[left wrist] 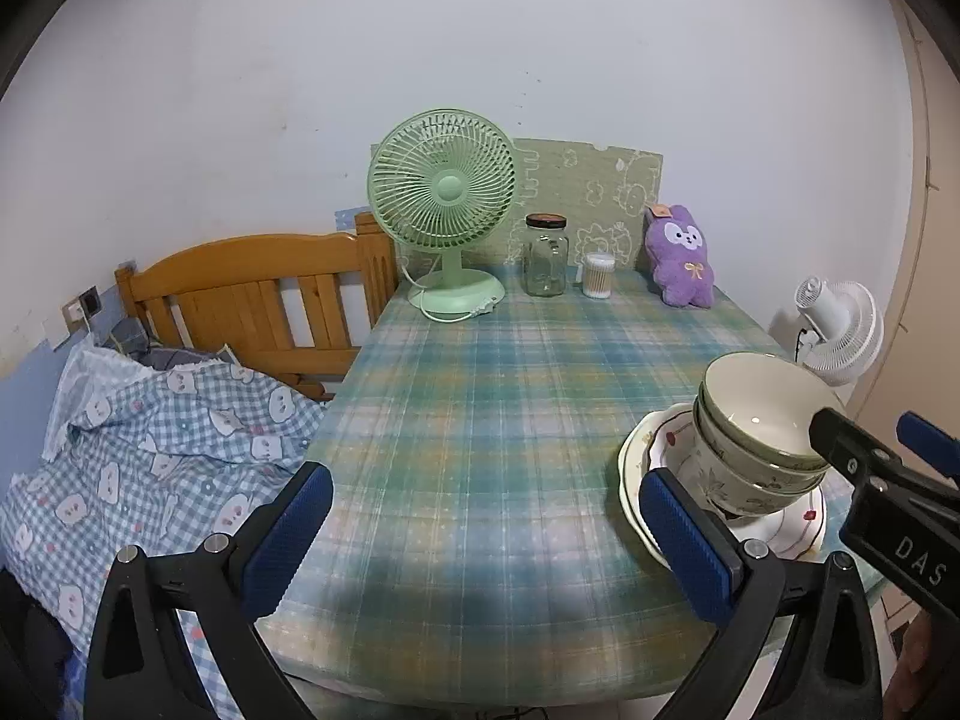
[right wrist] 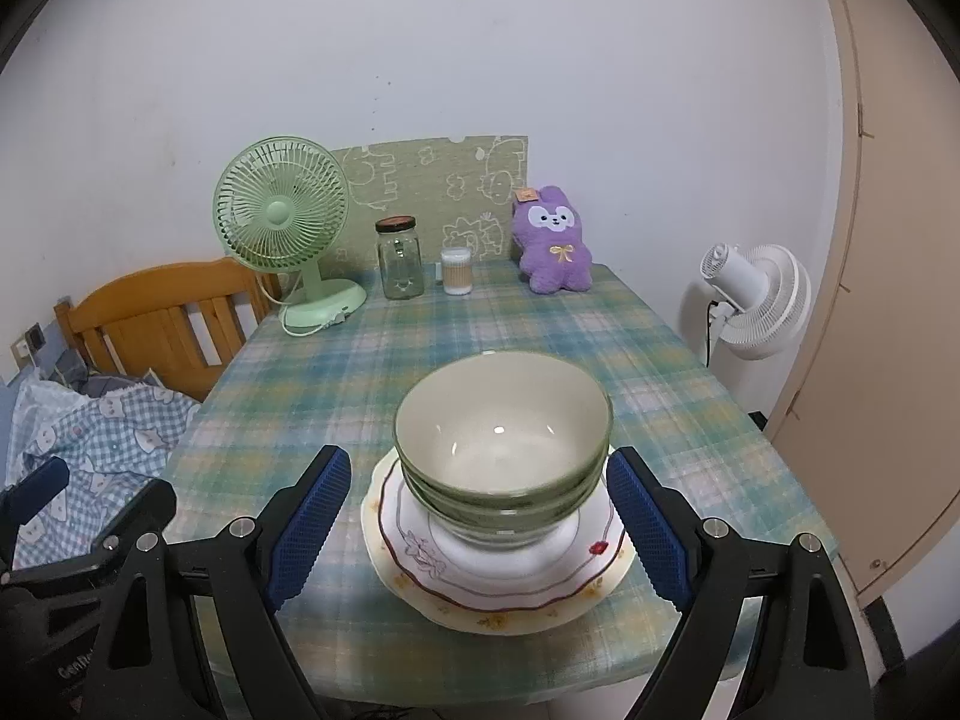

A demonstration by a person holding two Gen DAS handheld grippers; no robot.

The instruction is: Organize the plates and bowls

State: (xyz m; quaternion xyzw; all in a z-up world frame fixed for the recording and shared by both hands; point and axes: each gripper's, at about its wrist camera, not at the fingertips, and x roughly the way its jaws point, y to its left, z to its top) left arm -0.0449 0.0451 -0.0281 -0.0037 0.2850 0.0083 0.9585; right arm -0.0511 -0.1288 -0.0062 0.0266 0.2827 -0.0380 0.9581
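Note:
Green bowls (right wrist: 503, 438) are nested in a stack that stands on stacked plates (right wrist: 498, 594) with floral rims, near the front edge of the plaid table (right wrist: 336, 384). My right gripper (right wrist: 480, 531) is open, its blue pads on either side of the stack, touching nothing. My left gripper (left wrist: 486, 540) is open and empty over bare cloth, left of the stack. The bowls (left wrist: 762, 420) and plates (left wrist: 639, 468) show at the right of the left wrist view, with the right gripper's fingers (left wrist: 852, 450) beside them.
A green desk fan (right wrist: 282, 222), a glass jar (right wrist: 399, 261), a cotton-swab tub (right wrist: 456, 270) and a purple plush (right wrist: 555, 240) stand along the table's far edge. A wooden bed with checked bedding (left wrist: 150, 438) lies left. A white fan (right wrist: 759, 300) stands right.

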